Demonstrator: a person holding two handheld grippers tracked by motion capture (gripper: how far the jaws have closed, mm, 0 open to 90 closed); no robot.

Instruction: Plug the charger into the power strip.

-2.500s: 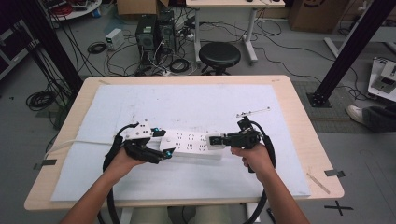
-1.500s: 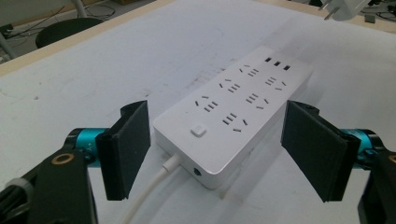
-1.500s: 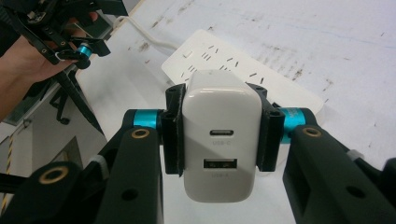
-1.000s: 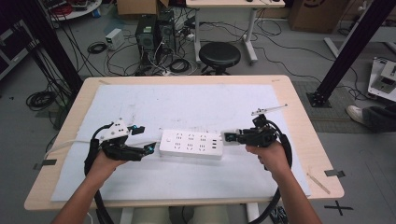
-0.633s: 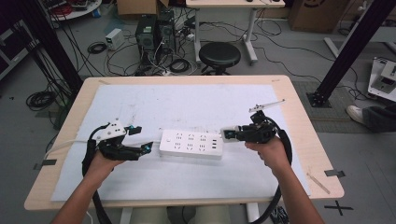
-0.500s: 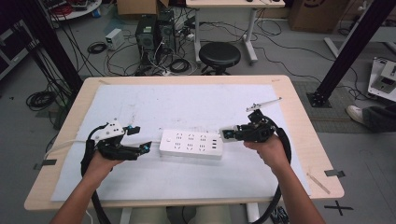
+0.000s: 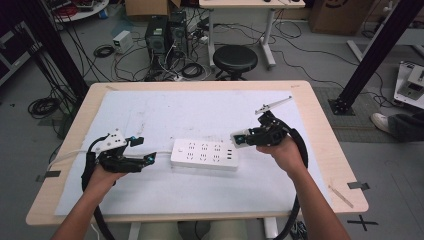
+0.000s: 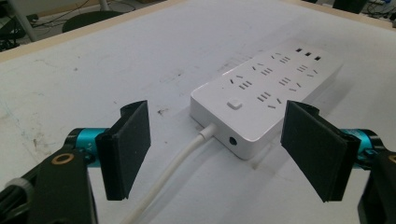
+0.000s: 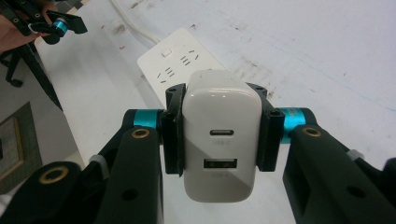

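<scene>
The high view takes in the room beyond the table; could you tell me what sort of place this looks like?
Probably a lab or workshop. Computer towers stand on the floor among loose cables, black frame struts rise beside the table, and a round stool sits behind it.

Your tongs [image 8: 215, 149] are black, with flat square pads, teal collars, brass-ringed screw holes, looping black cables; your forearms are bare.

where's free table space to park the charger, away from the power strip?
Bare: the wide stretch of white mat behind the power strip, and the near strip in front of it. Crowded: mid-row, where the left gripper, cord and the right gripper holding the charger flank it.
</scene>
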